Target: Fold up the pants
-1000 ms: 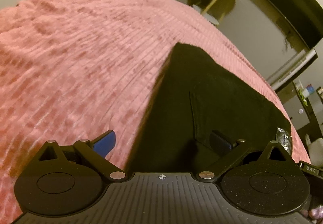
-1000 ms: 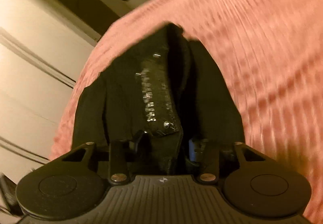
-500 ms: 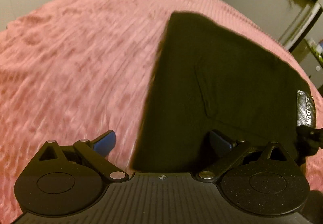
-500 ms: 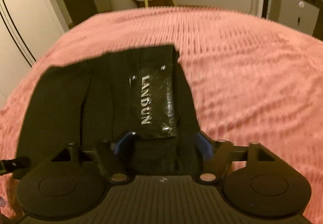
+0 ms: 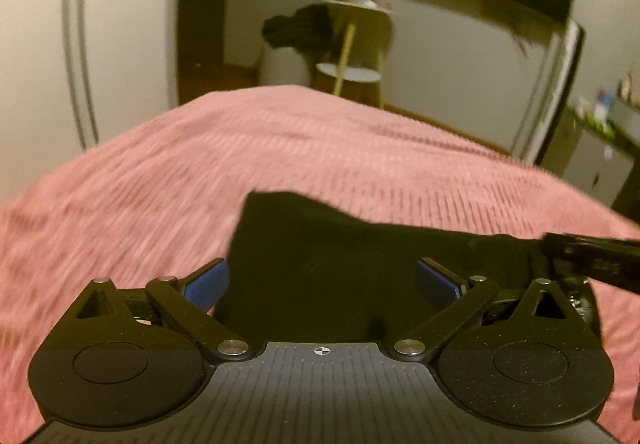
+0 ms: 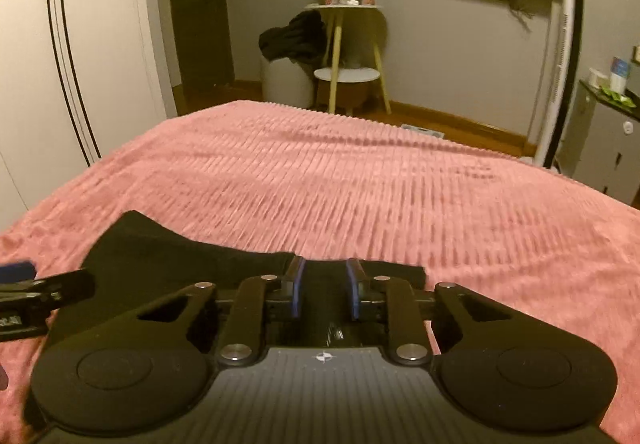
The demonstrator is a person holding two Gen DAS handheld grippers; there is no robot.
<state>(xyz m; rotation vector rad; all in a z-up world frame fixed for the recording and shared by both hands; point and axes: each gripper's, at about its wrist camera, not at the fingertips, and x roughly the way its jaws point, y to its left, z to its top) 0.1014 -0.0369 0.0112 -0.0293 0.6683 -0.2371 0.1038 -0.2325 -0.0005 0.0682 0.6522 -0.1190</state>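
Pink ribbed bedspread (image 6: 360, 184), stool (image 6: 346, 74) beyond; left gripper (image 5: 324, 280) spread over pants (image 5: 320, 244), blurred; right gripper (image 6: 323, 280) clamps pants

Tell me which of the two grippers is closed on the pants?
The right gripper: its blue pads pinch the black pants. The left gripper is wide open.

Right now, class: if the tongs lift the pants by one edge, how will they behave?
The pants will probably sag: they lie limp on the blanket. The fold may slip open. The right tongs look closed on one edge only.
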